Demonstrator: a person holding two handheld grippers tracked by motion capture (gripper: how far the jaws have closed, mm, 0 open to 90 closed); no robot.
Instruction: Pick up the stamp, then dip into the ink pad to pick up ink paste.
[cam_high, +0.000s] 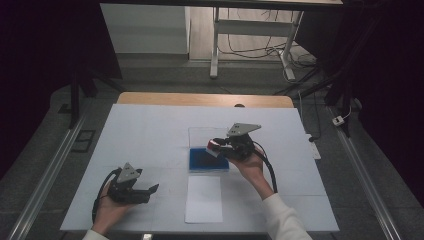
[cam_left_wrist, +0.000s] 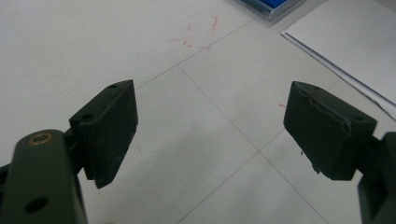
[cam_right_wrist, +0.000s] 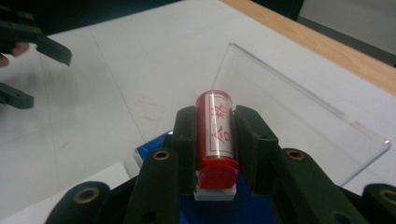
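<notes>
White table (cam_high: 150, 130) lay below; my right gripper (cam_right_wrist: 215, 140) clamped a red stamp (cam_right_wrist: 215, 135) between its fingers (above the blue ink pad (cam_high: 207, 160), for inking); left gripper (cam_left_wrist: 210, 130) gaped empty.

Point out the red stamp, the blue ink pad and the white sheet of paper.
red stamp (cam_right_wrist: 215, 135), right gripper view, on its clear red barrel.
blue ink pad (cam_high: 204, 160), high view, on its blue surface.
white sheet of paper (cam_high: 204, 199), high view, at its middle.

Upright clear lid (cam_high: 202, 135) behind blue ink pad (cam_high: 208, 159), paper sheet (cam_high: 204, 198) beside it
</notes>
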